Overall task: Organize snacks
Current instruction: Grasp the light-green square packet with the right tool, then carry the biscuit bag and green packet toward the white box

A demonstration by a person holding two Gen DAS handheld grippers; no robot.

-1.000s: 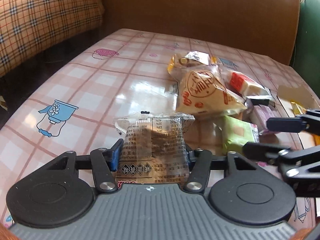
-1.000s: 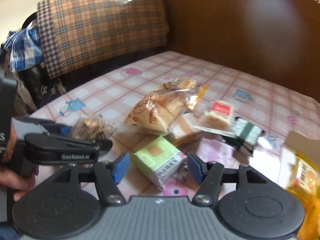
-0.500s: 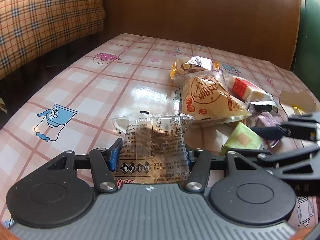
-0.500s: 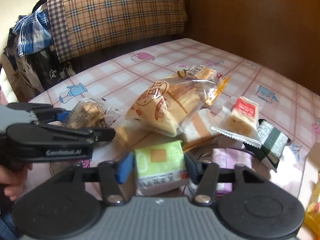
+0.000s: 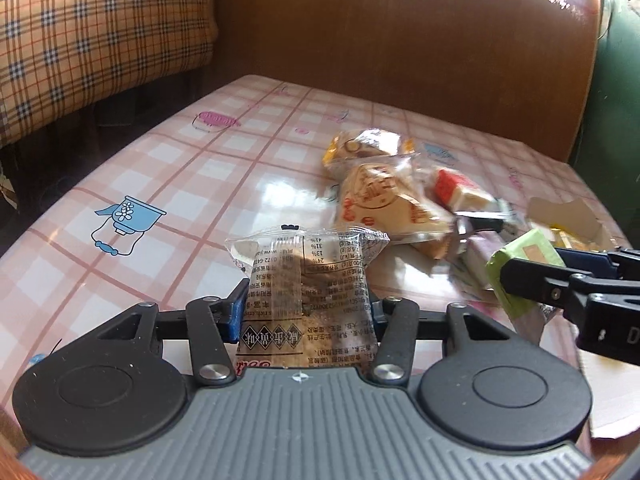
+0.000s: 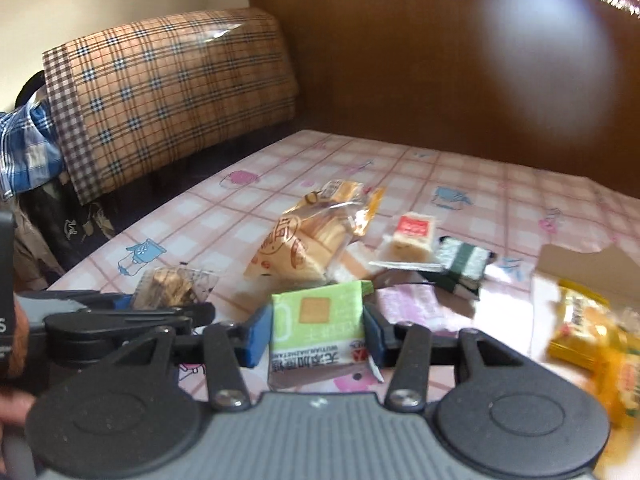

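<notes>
On a table [image 5: 168,168] spread with a pink checked cloth, backed by a brown panel [image 6: 440,60] and a plaid cushion [image 6: 168,92], a heap of snacks [image 6: 320,240] lies loose at mid-table while a cardboard box [image 6: 576,268], already holding yellow packets [image 6: 592,332], stands open at the right edge. Both hand-held grippers are loaded. The left gripper [image 5: 306,310] has just been closing, and its blue pads are clamped on the sides of a clear packet [image 5: 308,280] of brown biscuit, whose long axis runs straight out ahead of the jaws, its sealed end standing clear above the cloth. The right gripper [image 6: 318,332] has likewise just been closing and pinches a green packet [image 6: 318,320] across its width, printed face up, the pack sitting squarely between the pads and appearing to be off the table. The relation that matters now is sideways: the box lies to the right of both grippers, just beside the right one and beyond it as seen from the left, so the right hand looks the nearer and, on this evidence, the likelier to deliver first. The left gripper sits on the far side of the heap from the box, with the right gripper's fingers between it and the opening, and would probably have to wait or pass over them. The remaining snacks, among them a large cream bun pack [image 5: 380,204], a red-labelled bar [image 6: 414,232] and a dark green pack [image 6: 464,264], stay unsorted on the cloth between heap and box.
</notes>
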